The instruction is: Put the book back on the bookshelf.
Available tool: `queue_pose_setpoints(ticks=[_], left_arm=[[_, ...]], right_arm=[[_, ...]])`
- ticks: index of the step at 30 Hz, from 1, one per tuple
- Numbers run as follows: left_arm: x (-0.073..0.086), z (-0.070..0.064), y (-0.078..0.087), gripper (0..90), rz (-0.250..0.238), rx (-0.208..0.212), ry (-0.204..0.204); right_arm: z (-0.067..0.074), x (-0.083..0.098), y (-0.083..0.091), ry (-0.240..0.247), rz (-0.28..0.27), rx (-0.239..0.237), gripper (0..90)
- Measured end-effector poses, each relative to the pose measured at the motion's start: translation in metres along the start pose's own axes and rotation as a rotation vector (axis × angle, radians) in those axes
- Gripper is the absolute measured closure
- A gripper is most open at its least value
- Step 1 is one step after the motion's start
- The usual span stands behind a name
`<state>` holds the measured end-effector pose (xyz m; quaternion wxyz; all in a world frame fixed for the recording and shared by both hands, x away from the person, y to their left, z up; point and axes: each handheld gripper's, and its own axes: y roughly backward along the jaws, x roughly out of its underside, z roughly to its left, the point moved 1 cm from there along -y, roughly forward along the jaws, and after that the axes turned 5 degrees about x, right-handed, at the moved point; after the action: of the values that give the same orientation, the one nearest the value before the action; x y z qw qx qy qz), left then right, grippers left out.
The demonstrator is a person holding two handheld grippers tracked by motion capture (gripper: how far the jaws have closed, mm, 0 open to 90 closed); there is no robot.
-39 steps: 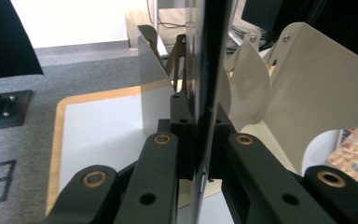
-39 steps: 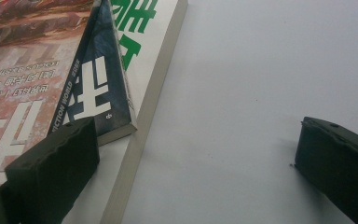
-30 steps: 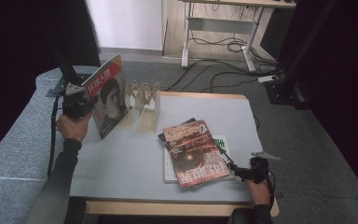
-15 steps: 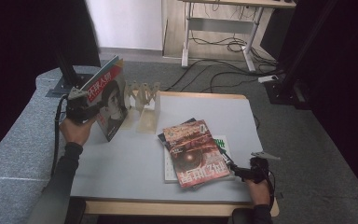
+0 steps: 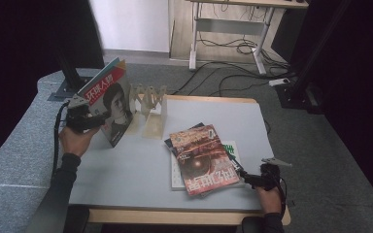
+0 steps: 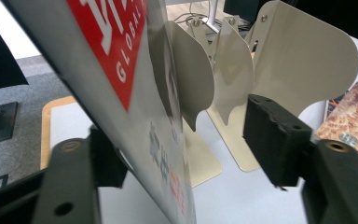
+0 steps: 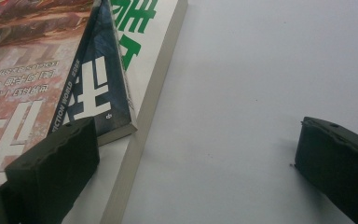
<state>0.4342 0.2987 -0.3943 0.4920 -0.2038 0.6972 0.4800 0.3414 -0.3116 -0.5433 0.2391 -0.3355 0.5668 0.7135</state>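
A magazine stands tilted at the table's far left, just left of the bookend rack. A stack of magazines lies right of centre, near the table's near edge, well apart from both.

One magazine stands upright at about ten o'clock on the surface. Beside it is one cream rack, in which three curved dividers can be counted. At four o'clock lies one stack of three: two magazines and one white book.
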Motion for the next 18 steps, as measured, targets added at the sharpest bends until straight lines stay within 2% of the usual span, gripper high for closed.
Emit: queue_pose_setpoints(ticks=[10, 13, 18], left_arm=[[0.010, -0.008, 0.007, 18.5, 0.027, 0.020, -0.020], [0.014, -0.010, 0.009, 14.8, 0.033, 0.025, -0.015], [0.020, -0.016, 0.016, 13.8, 0.034, 0.040, -0.008]], right_arm=[[0.000, 0.000, 0.000, 0.000, -0.001, 0.000, 0.0], [0.000, 0.000, 0.000, -0.001, 0.000, 0.000, 0.0], [0.000, 0.000, 0.000, -0.001, -0.001, 0.001, 0.0]])
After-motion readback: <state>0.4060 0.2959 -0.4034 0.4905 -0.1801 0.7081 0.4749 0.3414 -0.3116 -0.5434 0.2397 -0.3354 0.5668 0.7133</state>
